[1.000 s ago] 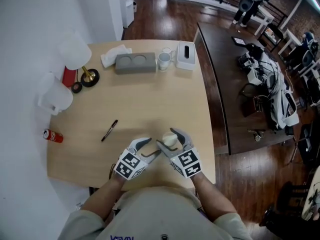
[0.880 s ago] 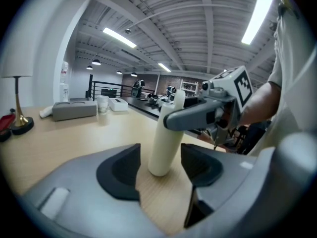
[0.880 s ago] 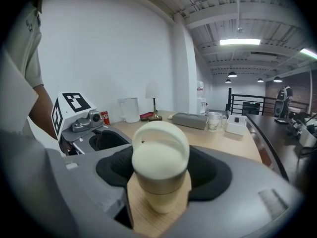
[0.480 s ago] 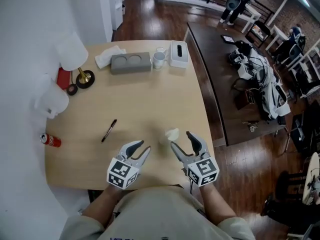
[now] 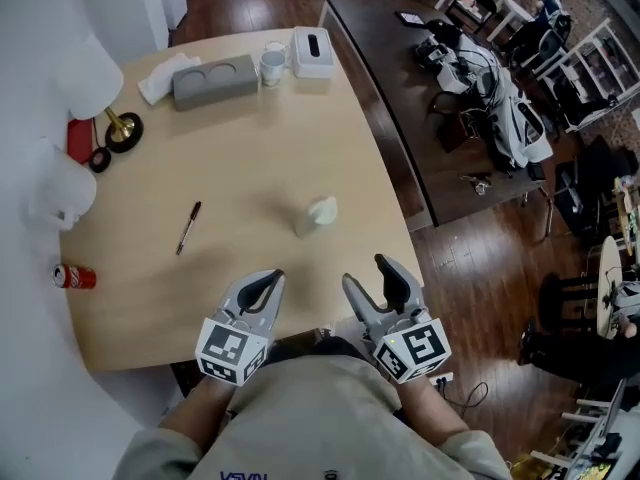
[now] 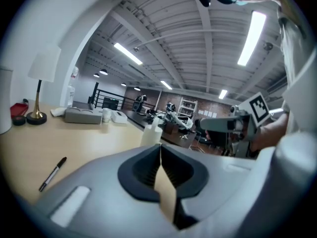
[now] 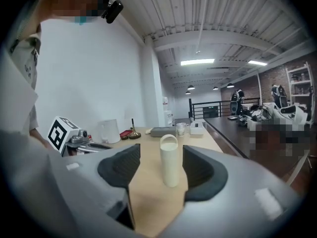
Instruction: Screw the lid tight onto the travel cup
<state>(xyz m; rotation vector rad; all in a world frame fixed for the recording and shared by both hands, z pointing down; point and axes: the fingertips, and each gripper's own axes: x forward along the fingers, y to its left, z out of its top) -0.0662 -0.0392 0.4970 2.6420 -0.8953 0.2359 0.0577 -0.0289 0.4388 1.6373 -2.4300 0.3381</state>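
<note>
The cream travel cup (image 5: 318,215) stands upright on the wooden table (image 5: 280,158), its lid with a loop handle on top. Both grippers hang back from it over the table's near edge, touching nothing. My left gripper (image 5: 269,281) is shut with nothing in it; in the left gripper view its pads (image 6: 148,168) meet, and the cup (image 6: 151,133) shows beyond them. My right gripper (image 5: 368,276) stands open; its jaws have just been closing slightly, with nothing between them. In the right gripper view the cup (image 7: 169,160) stands ahead, framed by the fingers (image 7: 203,172).
A black pen (image 5: 188,227) lies left of the cup, and a red can (image 5: 76,277) lies at the left edge. Far back stand a grey two-well tray (image 5: 214,81), a white mug (image 5: 272,65), a tissue box (image 5: 312,51) and a brass-footed lamp (image 5: 125,131). A dark table (image 5: 400,88) stands right.
The right gripper's jaws, which stood around the cup, came away from it. Both grippers drew back toward the person and rose. The left jaws went from open to shut.
</note>
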